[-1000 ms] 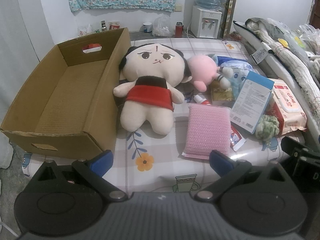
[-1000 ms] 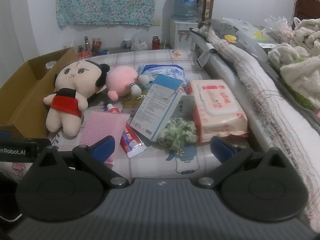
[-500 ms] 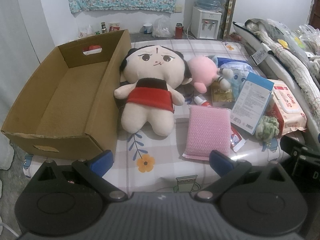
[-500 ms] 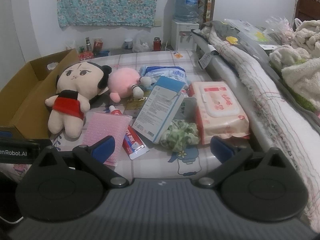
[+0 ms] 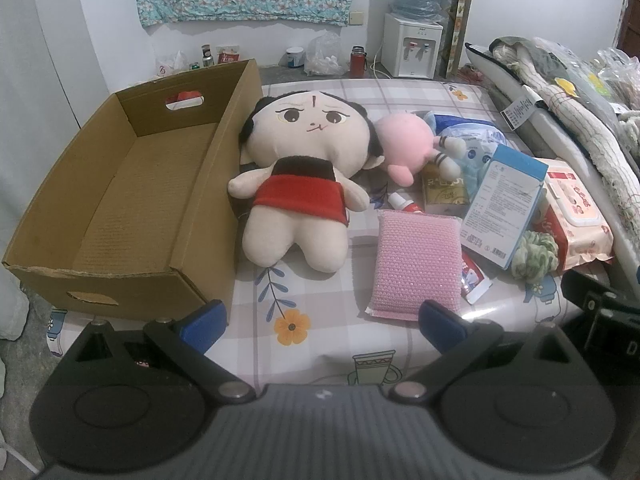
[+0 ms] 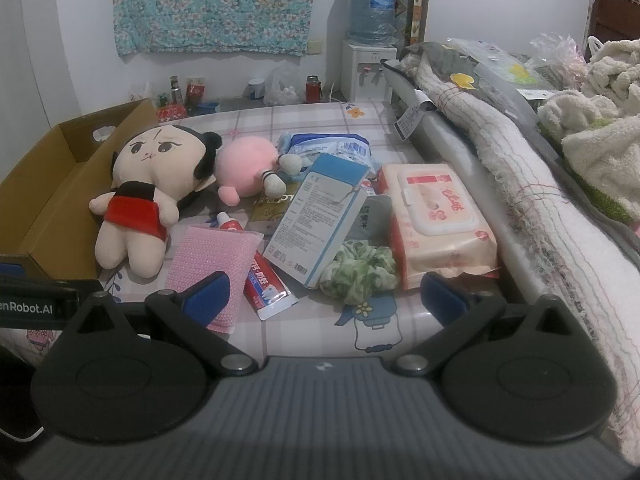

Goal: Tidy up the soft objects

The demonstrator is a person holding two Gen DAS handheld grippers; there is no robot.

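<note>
A cream doll (image 5: 304, 184) (image 6: 140, 196) in a red dress lies face up beside an empty cardboard box (image 5: 120, 208) (image 6: 48, 184). To its right sit a pink plush (image 5: 408, 144) (image 6: 248, 168), a pink scrub sponge (image 5: 416, 260) (image 6: 208, 264) and a green scrunchie (image 5: 534, 252) (image 6: 360, 272). My left gripper (image 5: 322, 326) hovers open over the table's near edge, short of the doll and sponge. Over the front edge my right gripper (image 6: 326, 296) is open too, just before the scrunchie. Neither holds anything.
Mixed in are a blue-and-white carton (image 6: 320, 224), a toothpaste tube (image 6: 266, 284), a wet-wipes pack (image 6: 436, 216) and a blue plastic packet (image 6: 332, 146). Rolled bedding (image 6: 540, 184) borders the right side. A water dispenser (image 5: 412, 40) stands by the far wall.
Both grippers have edged slightly forward toward the objects, which look a little larger. Nothing on the table has moved, and both stay open.
</note>
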